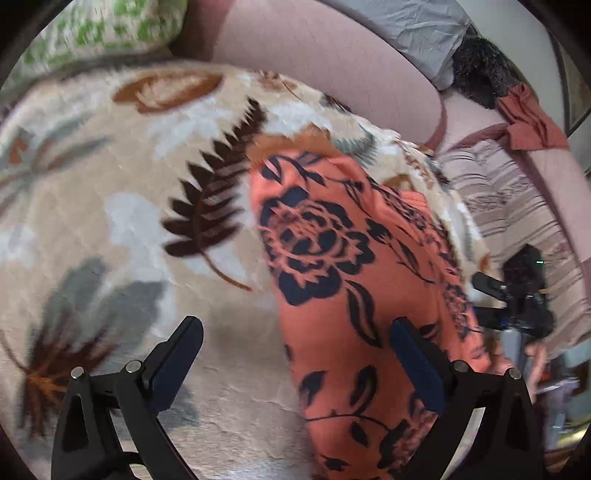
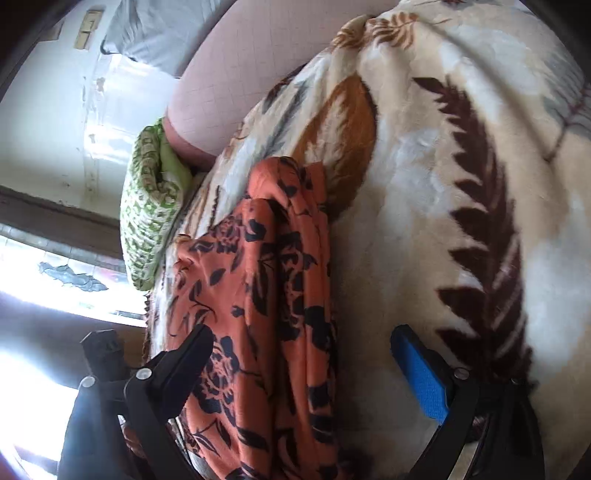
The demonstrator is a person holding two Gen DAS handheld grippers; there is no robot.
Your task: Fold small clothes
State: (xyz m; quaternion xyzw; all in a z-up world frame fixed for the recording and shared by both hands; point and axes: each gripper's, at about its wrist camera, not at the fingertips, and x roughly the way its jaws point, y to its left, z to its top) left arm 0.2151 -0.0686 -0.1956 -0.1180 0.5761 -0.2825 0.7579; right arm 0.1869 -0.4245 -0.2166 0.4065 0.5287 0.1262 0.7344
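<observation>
Two grippers hang over a plush leaf-print blanket (image 1: 122, 221) spread across a pinkish sofa, and both stand with their fingers wide apart and nothing pressed between the pads. The task's thing, an orange garment with a dark floral print (image 1: 332, 266), lies on that blanket as a long folded strip, running from near the middle of the left wrist view down to its bottom edge. The left gripper (image 1: 295, 332) sits above it with its jaws spread; the left finger hangs over bare blanket and the right finger (image 1: 417, 362) over the orange cloth, and whether either touches the fabric cannot be told. In the right wrist view the same garment shows bunched in several soft ridges, its upper end crumpled against a brown leaf of the blanket print. The right gripper (image 2: 301, 341) is likewise open: its black left finger (image 2: 184, 358) lies over the garment's edge, while the finger with the blue pad (image 2: 417, 369) is over the blanket just beside the cloth, so the strip lies partly between the two without being gripped. A green-and-white patterned cushion (image 2: 151, 210) rests at the blanket's far edge, beside the pink sofa back (image 2: 236, 74). In the left wrist view a grey cloth (image 1: 417, 33), a dark furry item (image 1: 480, 74) and a rust-red cloth (image 1: 528, 118) lie along the top of the sofa, well apart from the garment.
</observation>
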